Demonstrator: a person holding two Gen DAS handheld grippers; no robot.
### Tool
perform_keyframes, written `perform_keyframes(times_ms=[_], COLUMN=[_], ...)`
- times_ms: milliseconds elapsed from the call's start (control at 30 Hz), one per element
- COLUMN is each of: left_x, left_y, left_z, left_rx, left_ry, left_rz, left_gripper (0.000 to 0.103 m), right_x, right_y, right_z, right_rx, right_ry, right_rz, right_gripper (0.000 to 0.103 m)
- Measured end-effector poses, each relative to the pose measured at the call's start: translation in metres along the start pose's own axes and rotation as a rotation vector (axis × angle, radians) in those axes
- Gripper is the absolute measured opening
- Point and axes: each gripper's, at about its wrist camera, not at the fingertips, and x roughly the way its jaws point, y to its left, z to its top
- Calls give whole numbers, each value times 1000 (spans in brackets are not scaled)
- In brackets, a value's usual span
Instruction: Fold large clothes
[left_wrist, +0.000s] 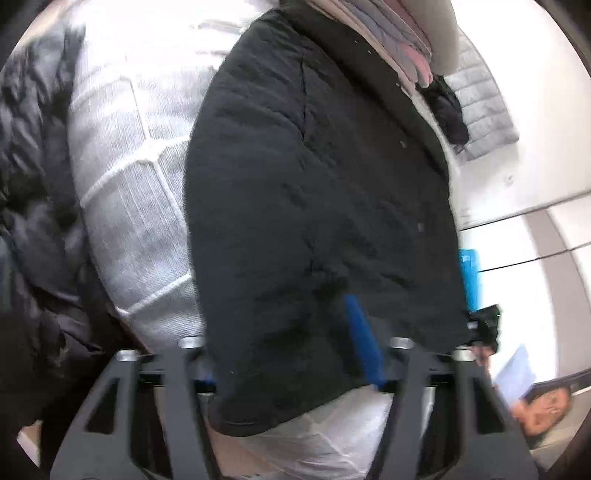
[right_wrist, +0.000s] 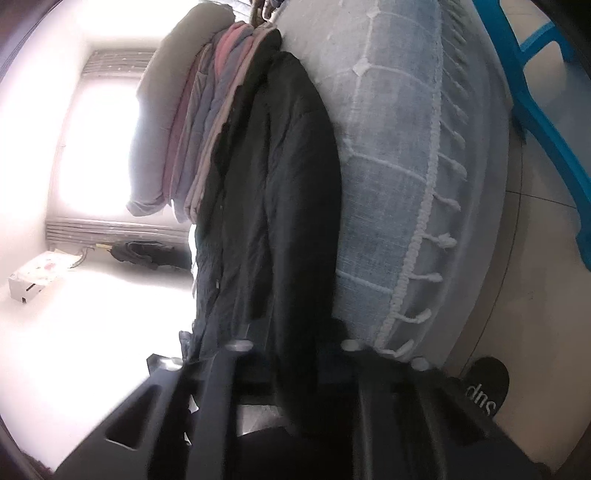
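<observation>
A black quilted jacket (left_wrist: 314, 184) lies spread over a pale checked cloth (left_wrist: 129, 147) and fills the middle of the left wrist view. My left gripper (left_wrist: 291, 354) is shut on its near hem. One blue pad (left_wrist: 364, 343) shows against the fabric, and the other is hidden under it. In the right wrist view the same jacket (right_wrist: 280, 206) runs away from my right gripper (right_wrist: 295, 350). That gripper is shut on the jacket's near edge, and the dark fabric hides its pads.
A stack of folded clothes (right_wrist: 199, 122) sits past the jacket's far end on the fringed cloth (right_wrist: 399, 166). A dark puffer garment (left_wrist: 29, 184) lies at the left. A blue chair (right_wrist: 546, 92) stands at the right. A cardboard box (right_wrist: 33, 277) sits on the floor.
</observation>
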Motion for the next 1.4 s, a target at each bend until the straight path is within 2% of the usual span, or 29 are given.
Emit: perform_keyframes(times_ms=[67, 167, 433, 667, 833, 900, 967, 1033, 1067, 1100, 1133, 1200, 1300, 1400], left_x=[-3, -9, -60, -104, -129, -127, -115, -106, -104, -104, -108, -113, -112, -97], left_y=[1, -7, -41, -55, -55, -50, -34, -9, 2, 9, 20, 30, 36, 37], left_z=[-1, -2, -5, -28, -62, -74, -78, -79, -76, -74, -71, -70, -68, -65], left_rx=[0, 27, 100, 140, 156, 191, 184, 111, 69, 36, -10, -49, -78, -93], left_ry=[-10, -31, -97, -116, -108, -52, 26, 70, 72, 64, 31, -8, -29, -2], left_rz=[-31, -11, -39, -68, -80, -35, 39, 108, 125, 123, 94, 67, 67, 68], left_gripper=[17, 13, 13, 13, 13, 19, 27, 29, 29, 29, 30, 36, 45, 50], right_x=[-3, -6, -37, -71, -98, -108, -107, -101, -100, -100, -101, -99, -86, -78], right_y=[5, 14, 73, 105, 101, 95, 85, 70, 63, 54, 45, 33, 24, 13], right_z=[-2, -6, -23, -52, -80, -92, -97, -94, -92, -89, -84, -76, -66, -59], right_rx=[-16, -14, -90, -163, -168, -181, -189, -156, -136, -98, -64, -25, 25, 59], right_ry=[-9, -38, -108, -123, -133, -121, -81, -63, -63, -75, -86, -111, -91, -71], right_rz=[-4, 35, 202, 263, 264, 231, 146, 44, 21, 14, 21, 6, 27, 32], right_gripper=[11, 10, 8, 8, 8, 8, 8, 14, 16, 28, 46, 58, 60, 61])
